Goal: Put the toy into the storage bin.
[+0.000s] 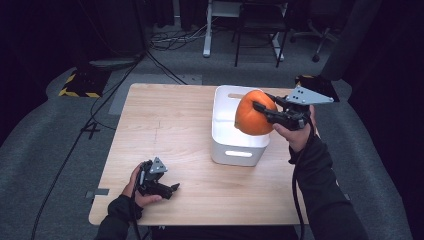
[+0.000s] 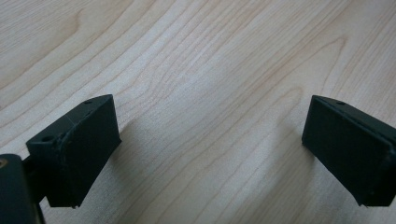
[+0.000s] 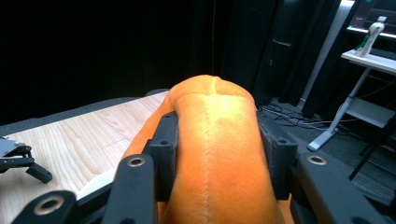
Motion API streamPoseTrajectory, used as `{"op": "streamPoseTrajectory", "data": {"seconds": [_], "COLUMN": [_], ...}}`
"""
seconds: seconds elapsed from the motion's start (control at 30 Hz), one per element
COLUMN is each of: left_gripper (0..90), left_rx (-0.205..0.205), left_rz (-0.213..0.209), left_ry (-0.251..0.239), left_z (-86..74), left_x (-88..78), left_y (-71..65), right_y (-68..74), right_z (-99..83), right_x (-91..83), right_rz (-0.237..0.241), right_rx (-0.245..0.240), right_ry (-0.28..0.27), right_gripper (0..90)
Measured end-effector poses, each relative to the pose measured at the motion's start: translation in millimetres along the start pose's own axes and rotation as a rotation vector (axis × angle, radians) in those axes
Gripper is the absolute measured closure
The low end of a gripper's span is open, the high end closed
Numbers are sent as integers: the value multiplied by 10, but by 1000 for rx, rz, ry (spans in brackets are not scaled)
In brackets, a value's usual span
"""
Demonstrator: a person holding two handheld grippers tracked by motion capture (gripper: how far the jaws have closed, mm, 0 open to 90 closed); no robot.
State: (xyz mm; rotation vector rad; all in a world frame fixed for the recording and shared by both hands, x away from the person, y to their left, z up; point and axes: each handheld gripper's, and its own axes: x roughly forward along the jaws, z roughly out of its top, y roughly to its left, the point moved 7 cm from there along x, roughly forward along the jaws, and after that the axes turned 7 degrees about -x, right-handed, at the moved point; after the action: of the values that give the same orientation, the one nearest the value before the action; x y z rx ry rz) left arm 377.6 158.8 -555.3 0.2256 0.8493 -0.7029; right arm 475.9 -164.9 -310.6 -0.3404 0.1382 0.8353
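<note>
1. Pale wooden surface [image 1: 165, 130], widest thing in the high view, carrying a bin toward its far right and a resting hand at its near left.

2. White plastic bin [image 1: 226, 137], open at the top, standing on the surface with a slot handle facing the near edge; directly beneath and slightly left of the load carried above it.

3. Orange plush pumpkin [image 1: 254, 114], soft and seamed, held in the air over the bin's right half, bulging out to the left of the grip; hanging clear of the bin floor, though overlapping the rim line from this angle, so contact with the rim hard to rule out.

4. Right gripper [image 1: 263, 111], coming in from the right side of the bin, clenched on the pumpkin: in the right gripper view [image 3: 215, 154] both pads pressed into the plush flanks, seam running straight up the middle between them.

5. Left gripper [image 1: 174, 188], well apart at the near left, lying low on the surface; jaws spread wide over bare wood in the left gripper view [image 2: 210, 154], grasping nothing.

6. Deciding relation, as a judgement: pumpkin already above the opening, bin lying straight below, so a short lowering and a release by the nearer right hand probably enough.
</note>
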Motion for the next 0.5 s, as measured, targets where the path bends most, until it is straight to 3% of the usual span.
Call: {"op": "streamPoseTrajectory", "data": {"seconds": [0.5], "left_gripper": [43], "left_rx": [-3], "left_rz": [-2], "left_ry": [0], "left_z": [-1], "left_x": [1], "left_y": [-3], "right_y": [134], "right_z": [-102], "right_x": [154], "right_rz": [49], "right_rx": [-6], "right_ry": [27], "right_gripper": [566]}}
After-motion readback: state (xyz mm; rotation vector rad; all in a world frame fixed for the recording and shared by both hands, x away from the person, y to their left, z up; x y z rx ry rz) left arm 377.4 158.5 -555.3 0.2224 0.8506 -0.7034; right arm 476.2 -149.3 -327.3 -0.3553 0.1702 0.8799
